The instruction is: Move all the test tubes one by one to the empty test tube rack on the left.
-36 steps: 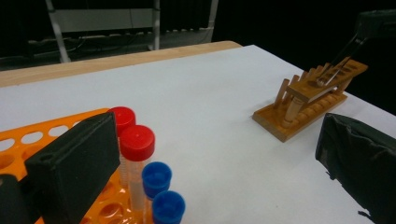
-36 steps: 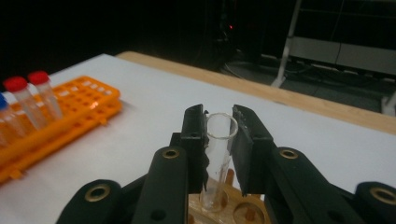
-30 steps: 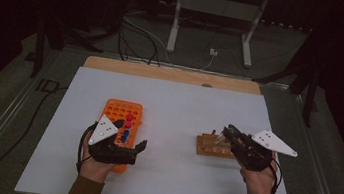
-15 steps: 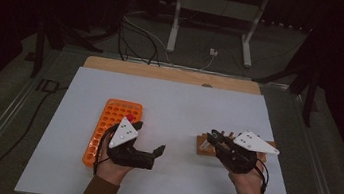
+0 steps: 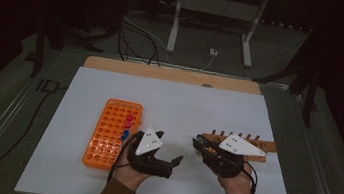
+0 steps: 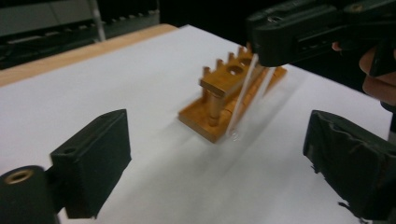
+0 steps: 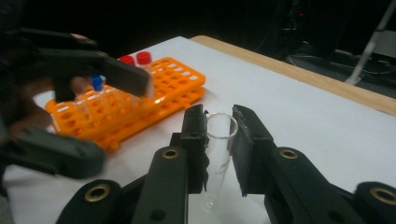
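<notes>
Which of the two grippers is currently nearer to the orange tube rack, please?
Left. The left gripper sits just right of the orange tube rack; the right gripper, clamping a glass test tube, is farther right by the wooden rack.

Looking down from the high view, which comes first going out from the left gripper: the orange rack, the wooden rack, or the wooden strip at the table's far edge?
From the left gripper:
1. Orange rack, just to its left.
2. Wooden rack, to the right.
3. Wooden strip, along the far edge.

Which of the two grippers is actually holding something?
The right gripper: its jaws pinch a clear glass test tube. The left gripper gapes open, empty.
</notes>
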Action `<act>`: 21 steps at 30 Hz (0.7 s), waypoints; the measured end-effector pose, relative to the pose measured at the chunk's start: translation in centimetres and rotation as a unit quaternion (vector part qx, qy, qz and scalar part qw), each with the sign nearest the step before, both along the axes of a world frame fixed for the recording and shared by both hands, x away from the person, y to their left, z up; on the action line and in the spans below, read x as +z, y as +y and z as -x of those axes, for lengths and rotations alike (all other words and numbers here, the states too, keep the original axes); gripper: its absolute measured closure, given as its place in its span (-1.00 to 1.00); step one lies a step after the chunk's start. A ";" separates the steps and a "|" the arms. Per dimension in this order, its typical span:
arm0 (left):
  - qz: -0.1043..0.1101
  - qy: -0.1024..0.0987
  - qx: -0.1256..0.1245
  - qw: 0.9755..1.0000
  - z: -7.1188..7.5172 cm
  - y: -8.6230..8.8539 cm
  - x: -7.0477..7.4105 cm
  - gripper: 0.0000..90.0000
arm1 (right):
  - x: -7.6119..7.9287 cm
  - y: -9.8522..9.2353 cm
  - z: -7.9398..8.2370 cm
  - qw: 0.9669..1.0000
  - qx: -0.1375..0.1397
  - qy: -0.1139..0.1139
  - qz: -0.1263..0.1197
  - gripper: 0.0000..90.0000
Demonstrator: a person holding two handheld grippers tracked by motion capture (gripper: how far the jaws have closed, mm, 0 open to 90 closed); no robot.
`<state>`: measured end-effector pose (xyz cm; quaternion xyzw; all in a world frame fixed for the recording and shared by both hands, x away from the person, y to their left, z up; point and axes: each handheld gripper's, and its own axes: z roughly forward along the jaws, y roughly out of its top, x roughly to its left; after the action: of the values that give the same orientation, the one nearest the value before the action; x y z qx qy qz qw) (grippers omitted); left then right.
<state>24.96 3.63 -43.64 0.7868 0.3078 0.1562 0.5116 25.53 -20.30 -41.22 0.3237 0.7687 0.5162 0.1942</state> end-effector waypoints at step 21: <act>-0.022 -0.002 -0.056 0.998 0.1 -2.1 -0.8 0.69 | -0.7 1.5 0.3 0.998 0.061 0.029 -0.008 0.56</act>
<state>24.81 1.51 -44.49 0.8134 0.2589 0.1352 0.5030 25.22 -18.81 -41.94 0.2930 0.7879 0.5239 0.1374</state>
